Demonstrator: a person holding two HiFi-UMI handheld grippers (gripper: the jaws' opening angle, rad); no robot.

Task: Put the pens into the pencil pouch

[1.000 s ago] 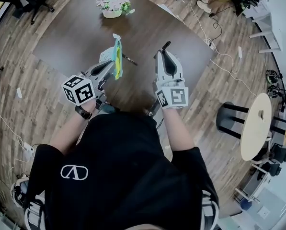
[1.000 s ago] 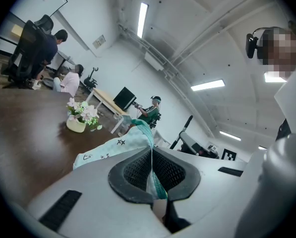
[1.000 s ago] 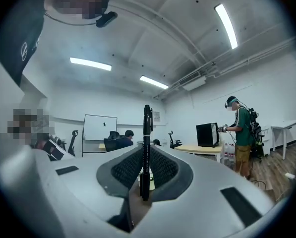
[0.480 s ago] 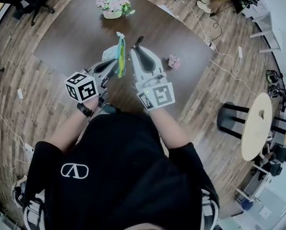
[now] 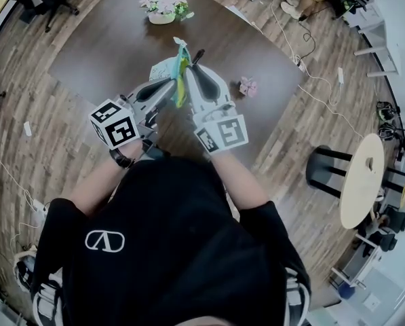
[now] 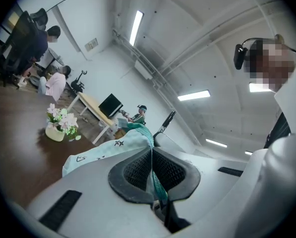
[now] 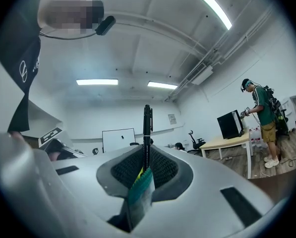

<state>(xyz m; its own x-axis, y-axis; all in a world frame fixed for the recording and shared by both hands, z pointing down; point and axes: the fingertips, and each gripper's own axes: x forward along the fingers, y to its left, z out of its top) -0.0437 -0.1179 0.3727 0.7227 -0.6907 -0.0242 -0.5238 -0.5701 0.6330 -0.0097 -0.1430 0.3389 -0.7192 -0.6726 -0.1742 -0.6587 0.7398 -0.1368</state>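
Pencil pouch [image 5: 164, 69]: pale mint cloth with small dark printed marks and a teal and yellow edge. It is held up edge-on above the near half of the brown table [image 5: 100, 53], between the two grippers. The black pen [image 7: 147, 128] stands upright just right of the pouch, its tip poking out above the jaws.

A pot of pink and white flowers [image 5: 163, 7] sits at the table's far edge, and a small pink thing [image 5: 247, 87] lies on the table to the right, both well apart from the pouch.

The left gripper [image 6: 151, 155] has its jaws pressed together on the pouch's teal edge. The right gripper [image 7: 145, 162] has its jaws nearly together, pinching the pen; the pouch's teal edge shows low between them.
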